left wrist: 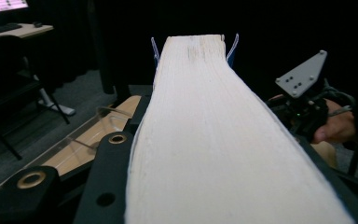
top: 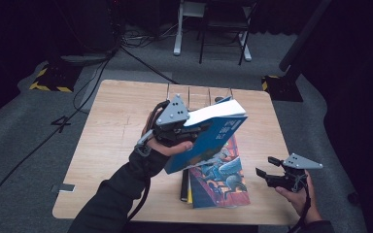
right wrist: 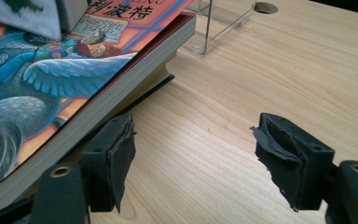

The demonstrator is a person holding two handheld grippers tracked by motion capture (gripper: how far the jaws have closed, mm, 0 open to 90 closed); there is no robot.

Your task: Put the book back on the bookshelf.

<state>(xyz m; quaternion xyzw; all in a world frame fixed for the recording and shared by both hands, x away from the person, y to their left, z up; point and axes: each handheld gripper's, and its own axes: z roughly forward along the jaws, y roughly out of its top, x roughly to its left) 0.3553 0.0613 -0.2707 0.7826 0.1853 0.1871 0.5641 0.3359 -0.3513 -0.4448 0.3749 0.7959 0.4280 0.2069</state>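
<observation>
The blue book (top: 209, 138) is hanging tilted above the table's (top: 116, 145) middle, with the left gripper (top: 187, 127) clamping it. The right gripper (top: 267, 167) is hovering wide open, holding nothing, near the right edge beside the stacked books (top: 221, 182).

A dim lab: floor cables (top: 126, 48), hazard-taped stand bases (top: 53, 80), black curtains.

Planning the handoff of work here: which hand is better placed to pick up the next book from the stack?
The right. The right gripper is open and empty, low beside the illustrated book topping the stack. The left gripper is shut on the blue book, held above the table.
</observation>
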